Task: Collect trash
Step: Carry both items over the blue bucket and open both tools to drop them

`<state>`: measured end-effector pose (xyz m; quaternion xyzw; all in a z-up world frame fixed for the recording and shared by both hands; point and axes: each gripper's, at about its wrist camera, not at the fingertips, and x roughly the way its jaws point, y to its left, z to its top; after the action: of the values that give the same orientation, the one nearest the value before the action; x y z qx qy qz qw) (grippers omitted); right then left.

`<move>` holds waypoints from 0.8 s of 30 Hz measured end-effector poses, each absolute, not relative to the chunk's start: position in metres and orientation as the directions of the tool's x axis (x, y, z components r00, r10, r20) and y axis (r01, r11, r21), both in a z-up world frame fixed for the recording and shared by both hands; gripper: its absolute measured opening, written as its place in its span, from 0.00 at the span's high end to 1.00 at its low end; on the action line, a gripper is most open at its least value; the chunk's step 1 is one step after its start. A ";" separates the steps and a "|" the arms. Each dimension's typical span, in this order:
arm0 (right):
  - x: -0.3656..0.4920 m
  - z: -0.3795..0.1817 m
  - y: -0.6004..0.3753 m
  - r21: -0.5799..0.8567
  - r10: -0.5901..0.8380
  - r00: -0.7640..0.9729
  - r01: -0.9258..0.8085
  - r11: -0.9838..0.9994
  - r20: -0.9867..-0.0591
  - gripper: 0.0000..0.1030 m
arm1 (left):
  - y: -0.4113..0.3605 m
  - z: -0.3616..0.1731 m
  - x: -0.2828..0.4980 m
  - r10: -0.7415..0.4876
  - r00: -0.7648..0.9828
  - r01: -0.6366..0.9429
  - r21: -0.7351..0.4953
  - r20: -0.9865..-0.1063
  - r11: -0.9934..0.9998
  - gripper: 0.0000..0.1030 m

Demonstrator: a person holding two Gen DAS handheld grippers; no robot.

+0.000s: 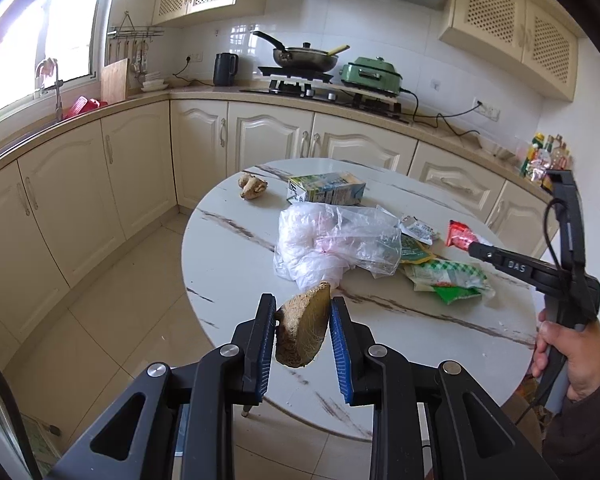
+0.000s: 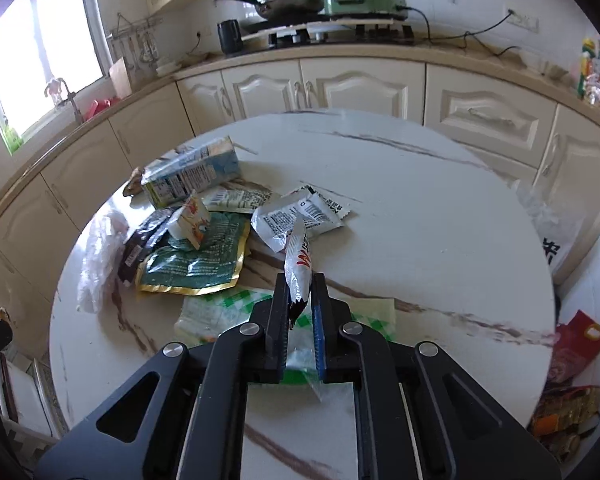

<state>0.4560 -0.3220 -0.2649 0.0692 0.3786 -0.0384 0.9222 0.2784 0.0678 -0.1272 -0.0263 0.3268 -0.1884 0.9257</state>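
My left gripper (image 1: 302, 320) is shut on a brown fibrous husk piece (image 1: 302, 330), held above the near edge of the round marble table (image 1: 236, 264). My right gripper (image 2: 300, 296) is shut on a red and white snack wrapper (image 2: 299, 262), lifted over the table; it also shows in the left wrist view (image 1: 474, 246) with the wrapper (image 1: 460, 234). On the table lie a crumpled clear plastic bag (image 1: 332, 240), a milk carton (image 1: 326, 189), a ginger root (image 1: 253, 186), green packets (image 2: 196, 260) and white sachets (image 2: 300, 216).
Cream kitchen cabinets (image 1: 140, 168) curve around behind the table, with a hob, pan (image 1: 304, 58) and green cooker (image 1: 370, 76) on the counter. Red and orange bags (image 2: 572, 368) lie on the floor at the table's right. Tiled floor (image 1: 112, 320) lies left of the table.
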 end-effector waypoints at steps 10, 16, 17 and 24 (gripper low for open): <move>0.412 -0.198 -0.246 0.137 0.152 0.810 -0.089 0.987 -0.566 0.90 | 0.125 -0.110 0.249 -0.328 0.763 0.267 -0.191 -0.557 0.945 0.78; 0.419 -0.201 -0.125 0.166 0.394 0.728 -0.368 0.915 -0.562 0.90 | 0.192 -0.123 0.242 -0.221 0.781 0.142 -0.179 -0.585 0.974 0.78; 0.423 -0.207 -0.109 0.169 0.416 0.706 -0.395 0.903 -0.573 0.90 | 0.200 -0.127 0.241 -0.206 0.778 0.125 -0.175 -0.594 0.977 0.78; 0.470 -0.275 0.012 0.214 0.517 0.530 -0.529 0.821 -0.672 0.90 | 0.264 -0.177 0.264 -0.121 0.707 -0.013 -0.184 -0.696 0.983 0.78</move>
<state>0.4702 0.0117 -0.2752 -0.0081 0.3816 0.2990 0.8746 0.2640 0.2641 -0.1775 -0.0876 0.3813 -0.0295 0.9198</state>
